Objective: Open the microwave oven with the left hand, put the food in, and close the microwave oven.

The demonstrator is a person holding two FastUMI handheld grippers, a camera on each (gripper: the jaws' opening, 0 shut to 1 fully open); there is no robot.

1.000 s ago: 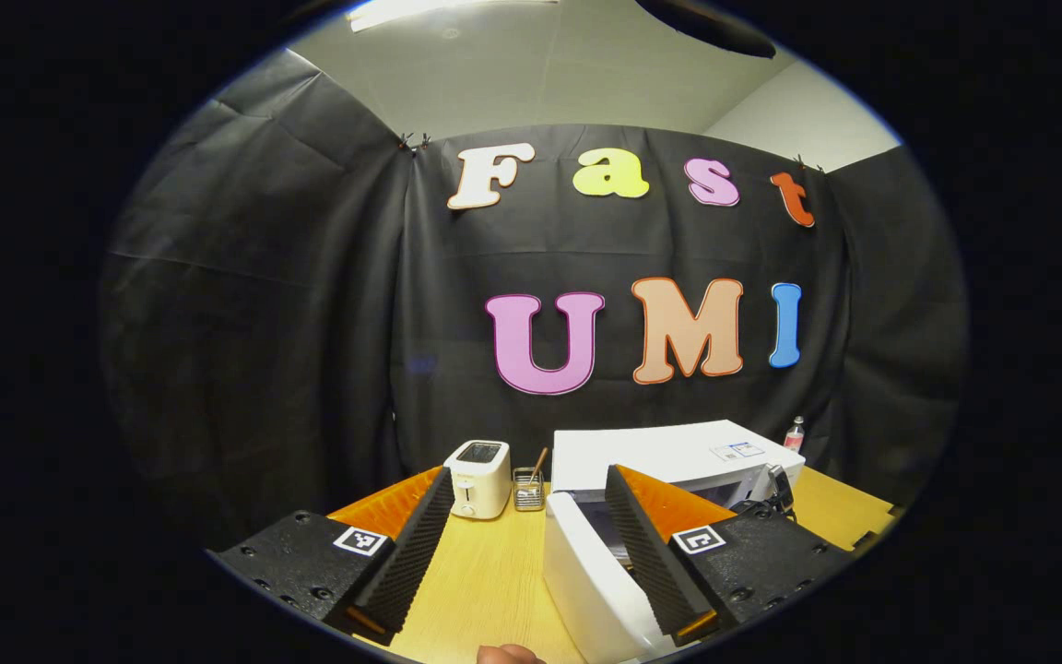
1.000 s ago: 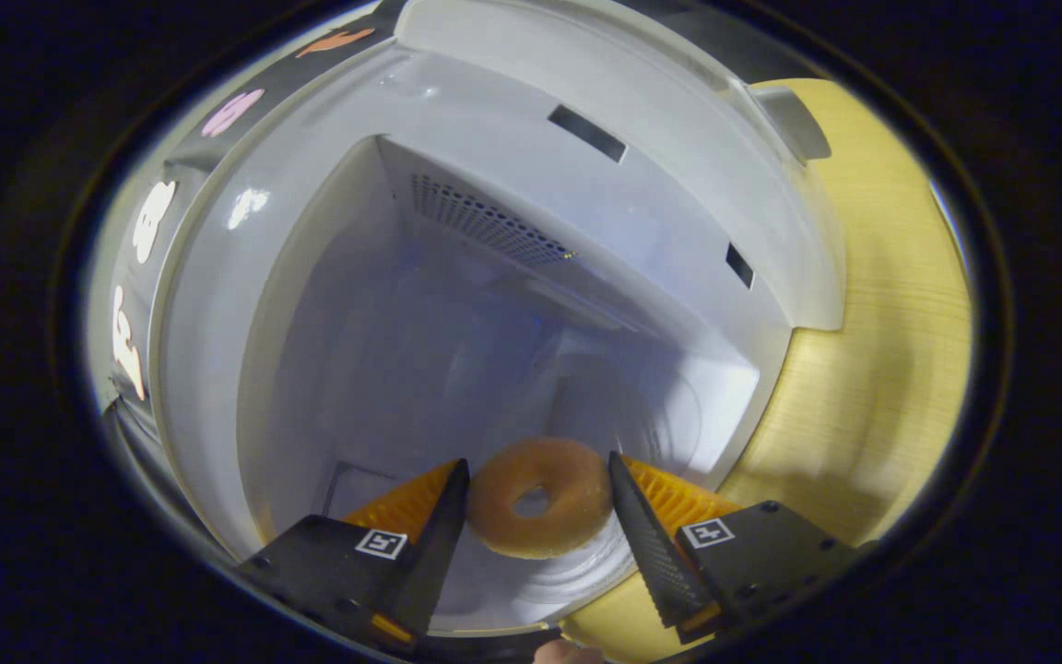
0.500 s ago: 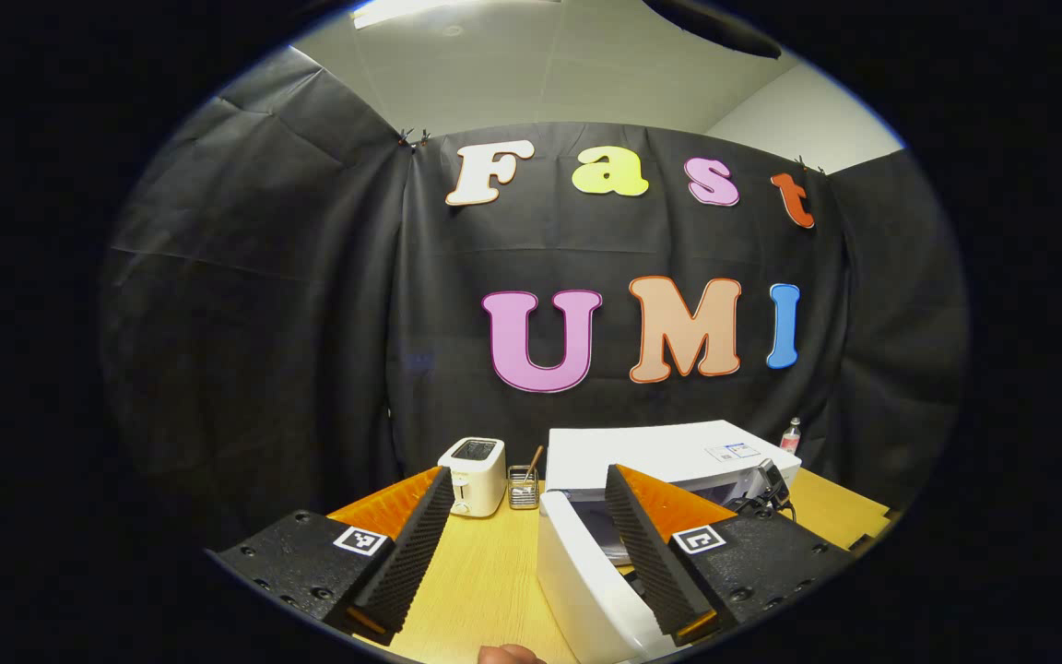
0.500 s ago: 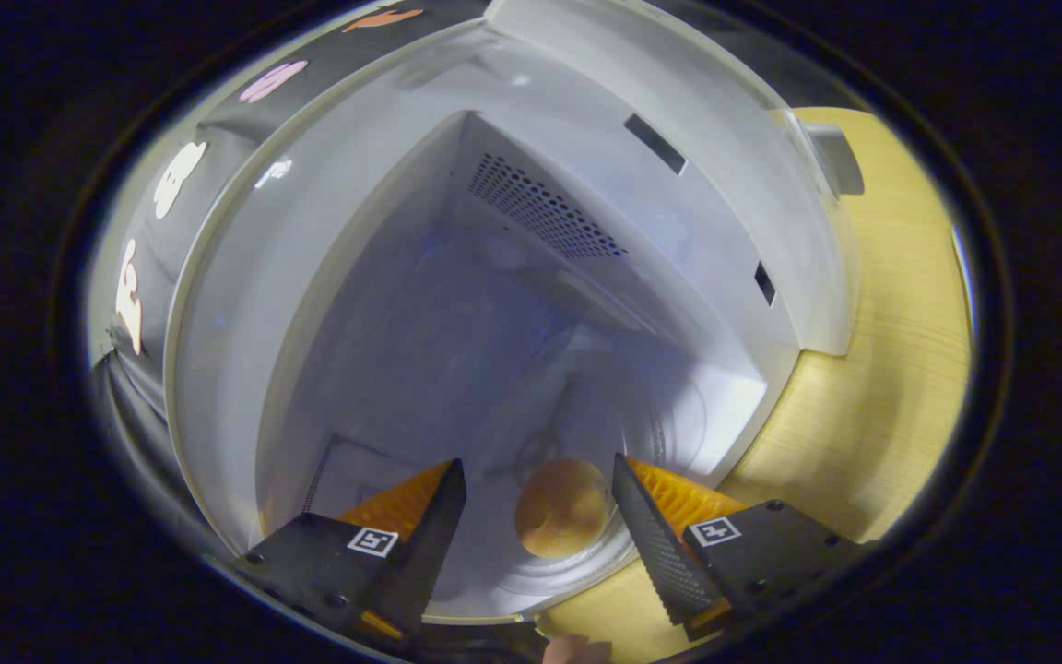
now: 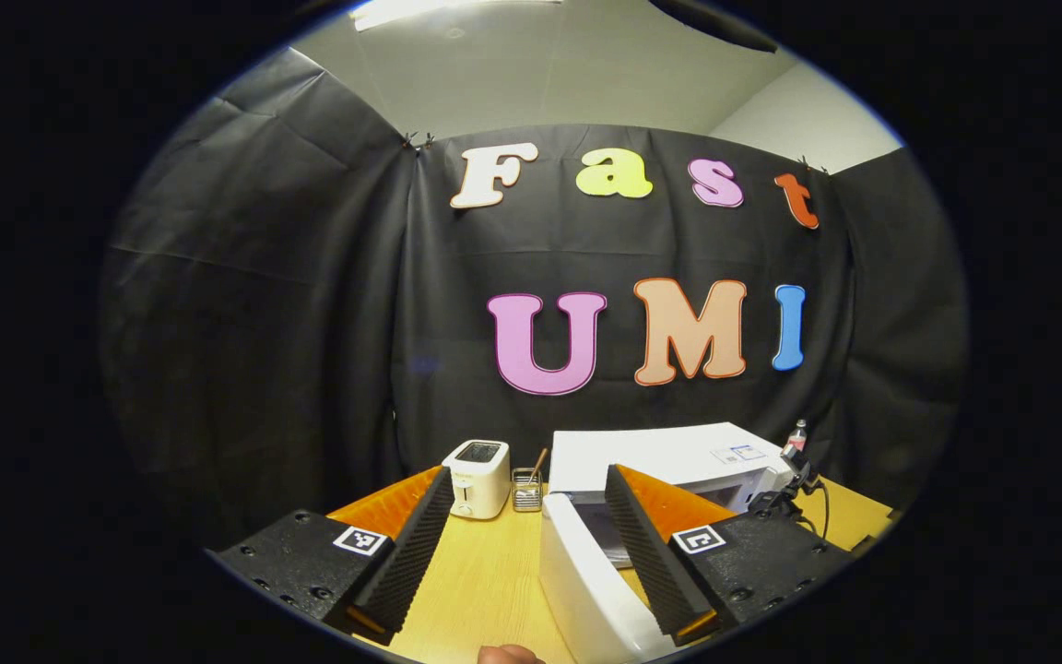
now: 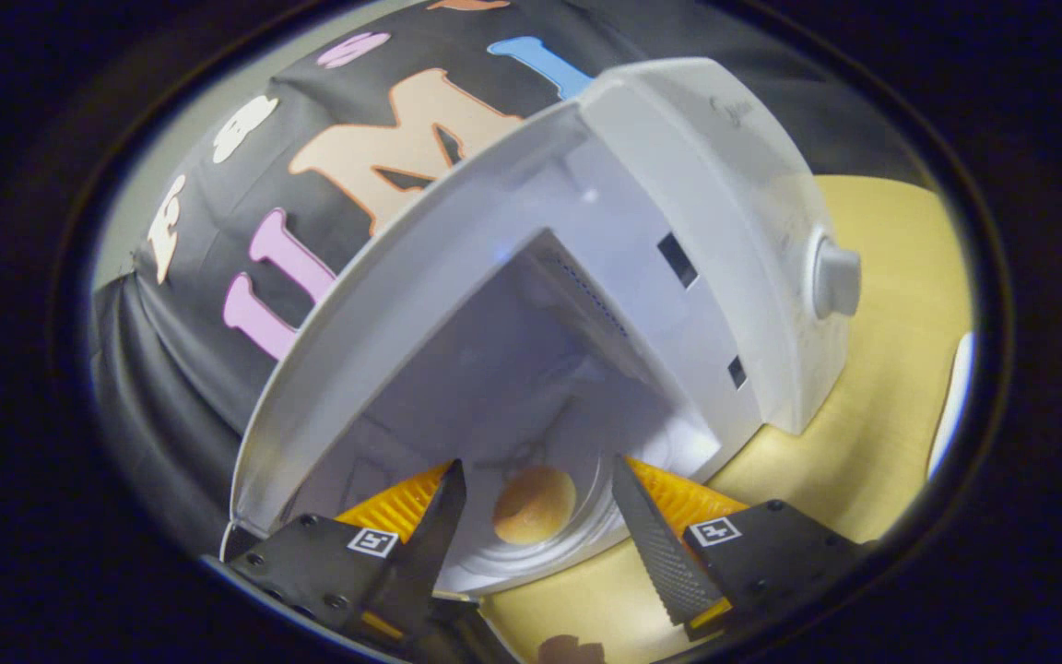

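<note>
Now doughnut [image 6: 534, 504] inside microwave [image 6: 642, 277], beyond right hand-held gripper [image 6: 538, 521], fingers wide apart, empty

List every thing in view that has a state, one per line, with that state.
microwave oven: open, cavity exposed.
microwave door: swung out wide over the table.
doughnut: lying on the glass turntable inside the cavity, free of any grip.
right gripper: open, empty, outside the cavity.
left gripper: open, empty, beside the door.
toaster: upright on the table, slots empty.
</note>
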